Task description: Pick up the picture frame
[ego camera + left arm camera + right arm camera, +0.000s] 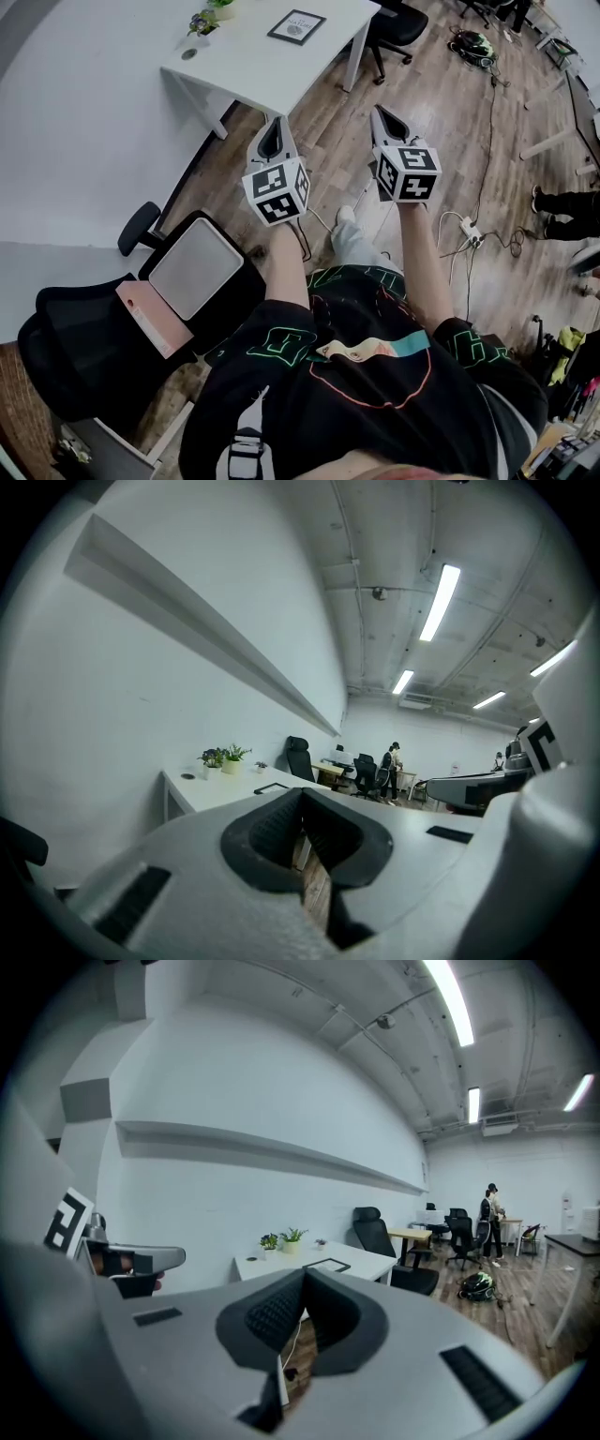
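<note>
Office, white counter (246, 58) ahead | picture frame (296, 26) lies untouched, well apart | our left gripper (271, 127), right gripper (382, 118) closed, empty | we must reach, grasp, lift.

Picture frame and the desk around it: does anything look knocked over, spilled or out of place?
Nothing stands out there. The picture frame lies flat on the white desk, apart from the small potted plants, which stand upright. Off the desk, a power strip with loose cables sprawls on the floor.
</note>
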Action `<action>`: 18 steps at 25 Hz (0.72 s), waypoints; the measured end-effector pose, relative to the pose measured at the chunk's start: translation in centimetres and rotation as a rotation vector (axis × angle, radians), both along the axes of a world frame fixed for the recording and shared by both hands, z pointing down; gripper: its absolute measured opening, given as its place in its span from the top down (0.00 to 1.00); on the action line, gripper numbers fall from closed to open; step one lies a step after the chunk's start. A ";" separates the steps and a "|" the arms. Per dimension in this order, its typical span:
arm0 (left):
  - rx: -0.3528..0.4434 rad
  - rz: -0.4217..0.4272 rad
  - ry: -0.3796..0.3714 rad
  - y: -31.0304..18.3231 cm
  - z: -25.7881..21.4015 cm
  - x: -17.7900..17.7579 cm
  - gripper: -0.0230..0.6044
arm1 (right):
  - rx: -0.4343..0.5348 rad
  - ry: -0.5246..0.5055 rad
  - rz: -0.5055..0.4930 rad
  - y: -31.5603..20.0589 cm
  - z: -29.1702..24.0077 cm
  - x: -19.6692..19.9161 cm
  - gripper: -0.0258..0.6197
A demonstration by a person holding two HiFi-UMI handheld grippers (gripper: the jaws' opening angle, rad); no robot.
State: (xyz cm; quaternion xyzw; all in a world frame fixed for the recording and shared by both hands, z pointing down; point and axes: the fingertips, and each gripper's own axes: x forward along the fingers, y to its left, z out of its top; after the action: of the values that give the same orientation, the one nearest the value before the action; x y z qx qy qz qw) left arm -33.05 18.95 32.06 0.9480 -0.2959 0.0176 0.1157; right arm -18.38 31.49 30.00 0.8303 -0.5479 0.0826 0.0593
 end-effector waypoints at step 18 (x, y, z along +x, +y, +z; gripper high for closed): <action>-0.099 0.051 -0.161 -4.2 7.2 14.4 0.95 | -0.078 -0.172 0.019 -4.9 7.1 14.1 0.95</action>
State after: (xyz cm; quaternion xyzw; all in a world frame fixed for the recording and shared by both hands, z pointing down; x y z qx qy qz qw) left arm -18.69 14.74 39.31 0.9439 -0.2788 0.1112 0.1379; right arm -4.25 26.60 37.14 0.8223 -0.5395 0.1754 0.0437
